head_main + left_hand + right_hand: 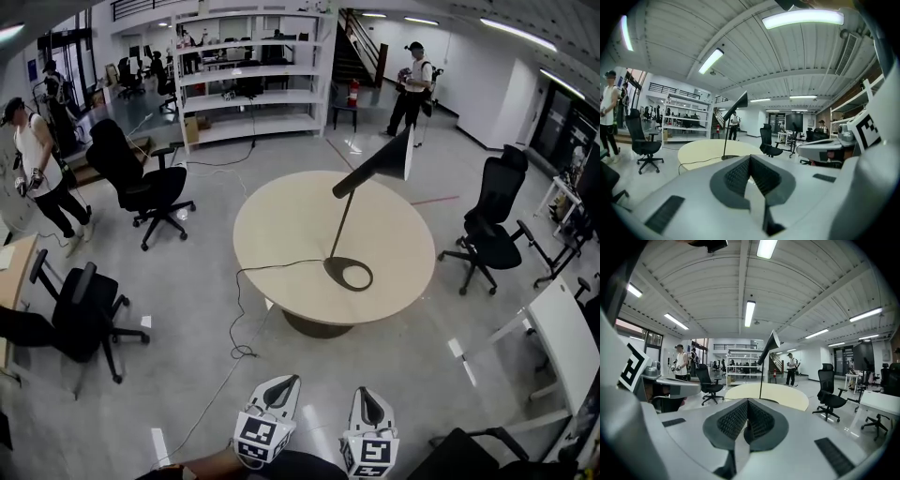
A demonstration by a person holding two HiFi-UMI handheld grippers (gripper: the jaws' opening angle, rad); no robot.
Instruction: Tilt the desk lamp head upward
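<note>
Fingers (pixel 738 176) together on left gripper (pixel 289 379), right gripper (pixel 364 390); lamp head (pixel 380 167) slants up-right.

my head camera looks steeply down from well back at the round surface (pixel 281 234); cameras on my left tongs (pixel 291 380) and right tongs (pixel 364 394) ride low, facing level toward it, all three sharing its lamp (pixel 386 157).
</note>
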